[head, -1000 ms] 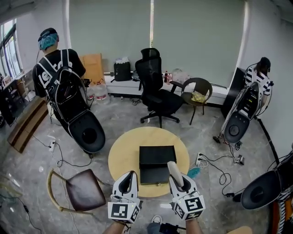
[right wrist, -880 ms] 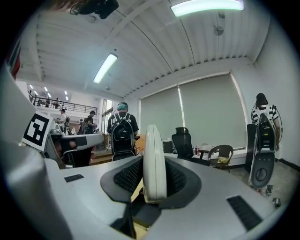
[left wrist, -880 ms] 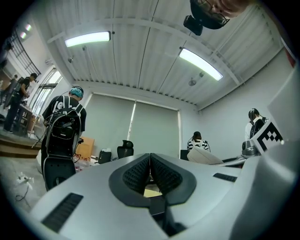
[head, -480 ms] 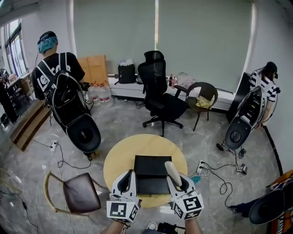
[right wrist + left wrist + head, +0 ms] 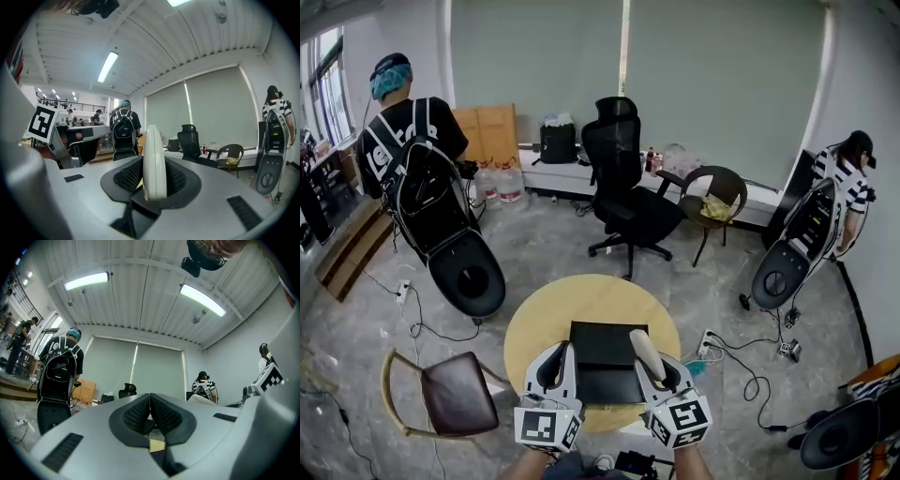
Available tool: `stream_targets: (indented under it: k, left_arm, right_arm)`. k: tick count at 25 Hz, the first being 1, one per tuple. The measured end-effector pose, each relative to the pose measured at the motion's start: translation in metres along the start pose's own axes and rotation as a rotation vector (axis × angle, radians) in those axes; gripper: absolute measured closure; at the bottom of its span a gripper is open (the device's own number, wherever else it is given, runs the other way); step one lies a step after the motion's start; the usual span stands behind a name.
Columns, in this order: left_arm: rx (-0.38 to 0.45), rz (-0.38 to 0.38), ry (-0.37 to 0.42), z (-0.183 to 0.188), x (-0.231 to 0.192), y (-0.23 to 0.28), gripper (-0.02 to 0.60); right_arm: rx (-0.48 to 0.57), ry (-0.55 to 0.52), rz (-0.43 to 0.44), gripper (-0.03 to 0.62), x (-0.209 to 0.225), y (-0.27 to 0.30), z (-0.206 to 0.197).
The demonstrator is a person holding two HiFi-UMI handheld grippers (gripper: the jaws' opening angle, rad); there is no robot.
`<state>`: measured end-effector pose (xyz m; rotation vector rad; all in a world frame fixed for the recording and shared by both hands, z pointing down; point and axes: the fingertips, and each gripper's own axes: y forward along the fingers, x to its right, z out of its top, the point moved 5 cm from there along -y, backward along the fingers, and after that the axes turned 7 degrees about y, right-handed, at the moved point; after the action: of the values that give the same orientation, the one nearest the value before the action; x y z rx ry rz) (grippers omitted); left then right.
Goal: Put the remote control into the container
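The white remote control [image 5: 154, 161] stands upright and edge-on between the black pads of my right gripper [image 5: 153, 177], which is shut on it. In the head view the remote [image 5: 643, 354] sticks up out of the right gripper [image 5: 657, 373], just at the right edge of the black open container [image 5: 602, 349] on the round wooden table [image 5: 542, 319]. My left gripper [image 5: 554, 367] hangs at the container's left edge. Its jaws [image 5: 150, 411] are pressed together with nothing between them.
A brown chair [image 5: 450, 394] stands left of the table, a black office chair [image 5: 623, 187] and a wicker chair [image 5: 712, 202] behind it. People with backpack rigs stand at far left [image 5: 408, 159] and far right [image 5: 853, 183]. Cables and a power strip [image 5: 709, 342] lie on the floor.
The head view has shifted, so the table and container now sit a little lower and left in the frame. Both grippers keep their places beside the container, the remote still held.
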<state>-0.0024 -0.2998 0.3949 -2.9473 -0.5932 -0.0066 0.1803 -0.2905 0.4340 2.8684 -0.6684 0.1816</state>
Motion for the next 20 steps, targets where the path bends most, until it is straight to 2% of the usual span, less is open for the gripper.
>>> stream_targets:
  k: [8, 20]
  left_arm:
    - [-0.007, -0.023, -0.023, -0.016, -0.023, 0.018, 0.568]
    - [-0.012, -0.018, -0.035, -0.02, -0.045, 0.036, 0.568]
  right_arm:
    - [-0.096, -0.039, 0.023, 0.471, -0.004, 0.039, -0.02]
    - [-0.31, -0.126, 0.097, 0.471, -0.008, 0.074, -0.058]
